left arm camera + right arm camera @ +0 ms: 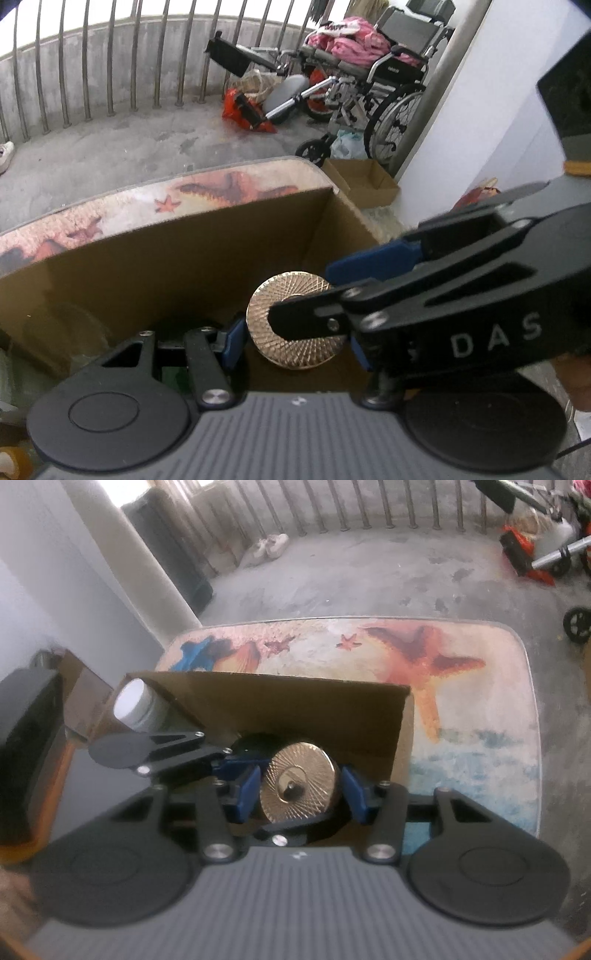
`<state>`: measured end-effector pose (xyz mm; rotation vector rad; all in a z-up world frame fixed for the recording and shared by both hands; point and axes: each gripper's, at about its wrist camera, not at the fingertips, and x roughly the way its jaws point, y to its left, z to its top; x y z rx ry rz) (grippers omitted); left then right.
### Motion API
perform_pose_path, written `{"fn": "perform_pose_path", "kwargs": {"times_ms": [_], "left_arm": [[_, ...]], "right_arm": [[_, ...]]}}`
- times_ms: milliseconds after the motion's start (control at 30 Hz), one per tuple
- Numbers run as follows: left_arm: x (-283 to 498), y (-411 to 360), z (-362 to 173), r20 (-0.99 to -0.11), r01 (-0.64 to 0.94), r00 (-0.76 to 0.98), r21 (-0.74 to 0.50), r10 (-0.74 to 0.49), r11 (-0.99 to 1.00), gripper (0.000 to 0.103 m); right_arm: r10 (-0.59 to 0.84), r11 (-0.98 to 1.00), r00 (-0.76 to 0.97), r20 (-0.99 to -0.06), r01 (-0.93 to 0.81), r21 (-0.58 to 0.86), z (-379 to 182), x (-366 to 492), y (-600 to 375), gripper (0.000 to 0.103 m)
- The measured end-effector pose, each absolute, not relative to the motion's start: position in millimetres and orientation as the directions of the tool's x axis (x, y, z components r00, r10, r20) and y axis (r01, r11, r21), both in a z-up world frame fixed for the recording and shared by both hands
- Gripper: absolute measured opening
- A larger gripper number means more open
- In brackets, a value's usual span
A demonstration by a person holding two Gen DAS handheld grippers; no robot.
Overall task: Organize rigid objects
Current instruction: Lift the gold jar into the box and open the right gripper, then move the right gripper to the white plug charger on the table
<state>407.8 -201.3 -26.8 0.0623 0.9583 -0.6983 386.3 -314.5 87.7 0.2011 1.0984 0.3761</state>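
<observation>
Fingers of the right gripper (301, 799) sit nearest in its own view, their blue pads (249, 794) pressed on either side of a round metal disc (299, 782). The grip is narrow and clamped on the rim. The disc has a fine radial pattern and a small hub at its middle, and it faces the camera.

The left gripper (297, 349) comes at the same disc from the left. Its left pad lies just beside the disc's edge. Its right pad is mostly hidden behind the right gripper, which crosses in front, so I cannot tell whether the left one is truly gripping. Its jaws stand about half apart.

The disc hangs over the open top of a cardboard box (295, 709), toward the box's near right part. Whether it touches the bottom cannot be seen. In the box's far left corner leans a white-capped bottle (133, 705).

The box stands on a mat (443, 664) printed with orange starfish, which extends past it to the right and on the far side. Past the mat is bare concrete floor (369, 576). Near the mat's right corner lies a low cardboard tray (365, 181).

Farther off on the right is a wheelchair (391, 85) with a pink bundle (354, 37) on its seat. A pair of pale shoes (269, 546) sits at the foot of the metal railing (110, 55) that closes off the far side.
</observation>
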Motion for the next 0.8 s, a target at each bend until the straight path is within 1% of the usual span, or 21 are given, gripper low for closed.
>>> {"fn": "perform_pose_path", "kwargs": {"times_ms": [100,233,300,333,367,467,600,667,800], "left_arm": [[411.6,-206.8,-33.9,-0.785,0.564,0.361,-0.245,-0.503,0.788,0.059],[410.6,-208.5,-37.7,-0.782,0.565,0.366,-0.243,-0.504,0.788,0.059],[408.4,-207.9,-34.0,-0.773,0.574,0.383,-0.230,-0.506,0.786,0.063],[407.8,-207.8,-32.4,-0.771,0.577,0.388,-0.225,-0.506,0.785,0.072],[406.6,-207.3,-30.6,-0.770,0.578,0.394,-0.218,-0.502,0.787,0.077],[401.3,-204.9,-21.4,-0.770,0.574,0.407,-0.204,-0.492,0.793,0.078],[386.1,-191.0,1.6,-0.765,0.565,0.409,-0.217,-0.498,0.796,0.085],[373.2,-178.4,19.7,-0.751,0.566,0.431,-0.207,-0.501,0.798,0.088],[332.7,-149.4,61.1,-0.704,0.578,0.482,-0.192,-0.522,0.793,0.092]], "right_arm": [[0.372,0.927,0.402,-0.837,-0.215,0.308,88.0,388.9,-309.5,0.049],[0.357,0.931,0.411,-0.839,-0.232,0.283,88.8,388.3,-305.7,0.050],[0.362,0.930,0.415,-0.835,-0.227,0.290,88.9,387.9,-307.4,0.050],[0.369,0.928,0.415,-0.832,-0.223,0.300,89.2,387.4,-309.6,0.050],[0.373,0.926,0.417,-0.829,-0.221,0.305,89.4,387.1,-310.6,0.050],[0.382,0.924,0.429,-0.819,-0.213,0.319,92.2,383.0,-313.4,0.050],[0.425,0.905,0.465,-0.777,-0.200,0.376,107.9,366.1,-319.4,0.050],[0.448,0.892,0.501,-0.740,-0.203,0.403,125.1,348.7,-323.1,0.051],[0.459,0.880,0.602,-0.653,-0.207,0.428,169.6,298.9,-332.7,0.056]]}}
